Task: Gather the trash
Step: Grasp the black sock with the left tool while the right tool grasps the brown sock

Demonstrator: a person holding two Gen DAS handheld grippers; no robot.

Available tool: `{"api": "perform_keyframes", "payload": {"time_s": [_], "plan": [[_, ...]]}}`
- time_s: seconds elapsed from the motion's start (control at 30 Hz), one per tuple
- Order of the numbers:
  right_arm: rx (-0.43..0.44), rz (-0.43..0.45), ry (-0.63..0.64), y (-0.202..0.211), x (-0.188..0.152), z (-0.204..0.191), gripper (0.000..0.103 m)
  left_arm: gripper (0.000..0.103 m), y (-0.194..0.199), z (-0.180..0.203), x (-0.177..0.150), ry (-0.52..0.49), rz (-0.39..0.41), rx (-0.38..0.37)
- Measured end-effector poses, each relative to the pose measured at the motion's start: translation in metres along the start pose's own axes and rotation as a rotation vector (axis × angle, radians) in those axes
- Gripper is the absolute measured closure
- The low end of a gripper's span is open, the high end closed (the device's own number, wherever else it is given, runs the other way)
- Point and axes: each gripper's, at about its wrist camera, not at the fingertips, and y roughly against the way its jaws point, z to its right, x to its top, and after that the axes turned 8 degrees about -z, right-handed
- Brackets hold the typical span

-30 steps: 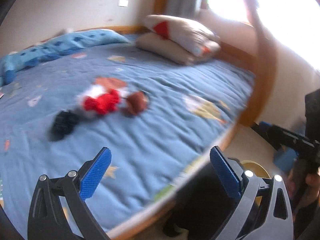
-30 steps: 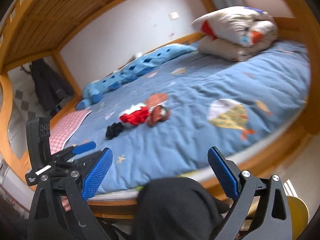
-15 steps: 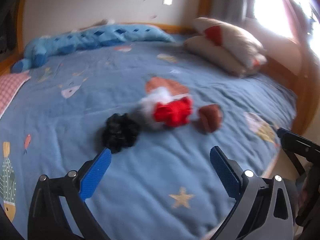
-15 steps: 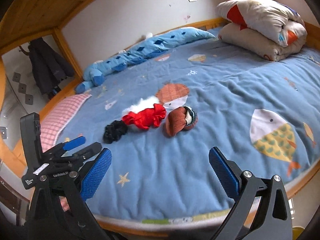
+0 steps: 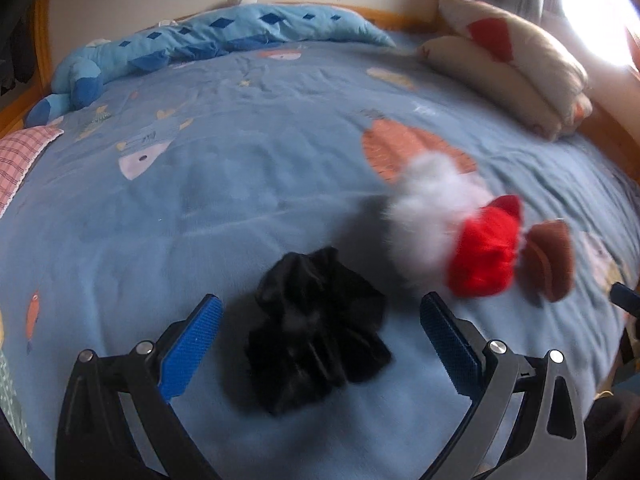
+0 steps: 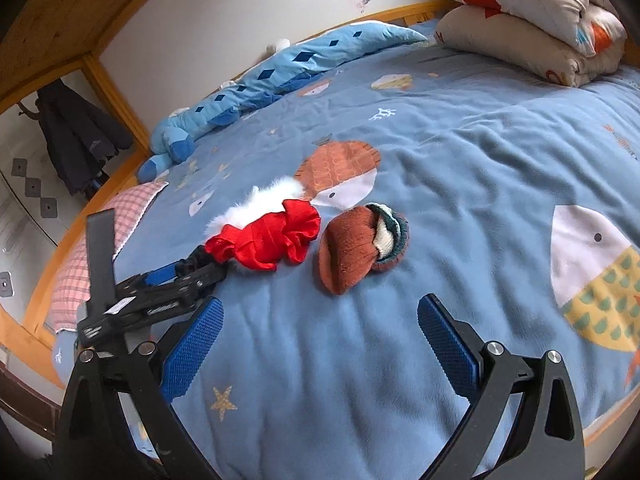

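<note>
- Two sets of tongs are in play, both spread wide and holding nothing: the left tongs [image 5: 320, 332] hang low over the bed [image 5: 200, 208] near its front edge, the right tongs [image 6: 320, 332] hover over bare blanket further along that edge.
- Between the left tongs' blue pads [image 5: 192, 344] lies the black scrunchie [image 5: 316, 336], a crumpled satin-like ring resting on the blanket, apart from both pads. It looks light, soft and a little slippery, so I judge a pinch across its bunched middle safer than catching one loose fold.
- Just beyond it sits a white fluffy piece [image 5: 428, 216] touching a red scrunchie [image 6: 272, 240]; both look feather-light and squashy, best taken through the thickest gather.
- Beside the red one, toward the right tongs, lies a brown rolled sock bundle [image 6: 352, 252] with cream and dark green showing at its open end. It seems firmer, and gripping across the roll should hold.
- Farther back, a long blue plush toy [image 6: 280, 68] lies along the bed's far edge by the wall.
- Folded quilts [image 6: 528, 20] are stacked in the far right corner.
</note>
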Motion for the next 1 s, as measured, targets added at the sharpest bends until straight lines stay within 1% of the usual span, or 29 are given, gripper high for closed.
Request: {"api": "perform_keyframes", "payload": {"time_s": [0.03,0.07,0.1,0.13,0.17,0.2,0.27,0.33,0.53,0.67,0.73,0.77,0.8,0.87,0.9,0.93,0.97,1.0], "plan": [[0.006,-0.003,-0.006,-0.001,0.001,0.001,0.009,0.012,-0.006,-0.003,0.000,0.005,-0.002,0.012],[0.006,-0.005,-0.011,-0.003,0.002,0.002,0.009,0.021,-0.010,-0.006,-0.001,0.011,-0.010,0.020],[0.002,-0.002,-0.014,-0.003,0.003,0.003,0.009,0.024,-0.012,-0.008,-0.001,0.015,-0.010,0.029],[-0.004,-0.001,-0.015,-0.004,0.004,0.004,0.009,0.030,-0.011,-0.009,-0.002,0.017,0.001,0.025],[-0.010,-0.001,-0.014,-0.005,0.006,0.005,0.009,0.045,-0.009,-0.011,-0.004,0.021,0.013,0.020],[-0.018,0.000,-0.013,-0.006,0.007,0.005,0.009,0.051,-0.007,-0.012,-0.004,0.024,0.021,0.017],[-0.038,-0.003,-0.014,-0.010,0.010,0.006,0.009,0.073,-0.002,-0.017,-0.005,0.039,0.028,0.008],[-0.052,-0.006,-0.017,-0.014,0.013,0.007,0.009,0.079,0.003,-0.023,-0.006,0.064,0.036,-0.026],[-0.107,-0.020,0.001,-0.029,0.025,0.006,0.009,0.080,0.023,-0.035,-0.018,0.118,0.082,-0.108],[-0.113,-0.054,-0.003,-0.046,0.039,0.009,0.009,0.080,0.029,-0.034,-0.022,0.108,0.082,-0.143],[-0.124,-0.051,0.009,-0.055,0.046,0.011,0.009,0.080,0.031,-0.033,-0.025,0.109,0.082,-0.163],[-0.134,-0.052,0.016,-0.059,0.048,0.013,0.011,0.080,0.031,-0.033,-0.026,0.111,0.079,-0.171],[-0.145,-0.059,0.024,-0.065,0.050,0.015,0.014,0.080,0.032,-0.034,-0.026,0.113,0.078,-0.176],[-0.139,-0.078,0.035,-0.073,0.052,0.020,0.032,0.080,0.032,-0.033,-0.028,0.117,0.074,-0.185],[-0.147,-0.079,0.051,-0.074,0.052,0.021,0.035,0.080,0.033,-0.032,-0.029,0.117,0.069,-0.192],[-0.153,-0.073,0.064,-0.074,0.051,0.021,0.041,0.080,0.033,-0.030,-0.030,0.116,0.065,-0.198],[-0.157,-0.071,0.077,-0.073,0.051,0.021,0.050,0.080,0.034,-0.029,-0.031,0.114,0.065,-0.201],[-0.158,-0.068,0.091,-0.071,0.050,0.020,0.053,0.080,0.035,-0.026,-0.033,0.109,0.066,-0.204]]}}
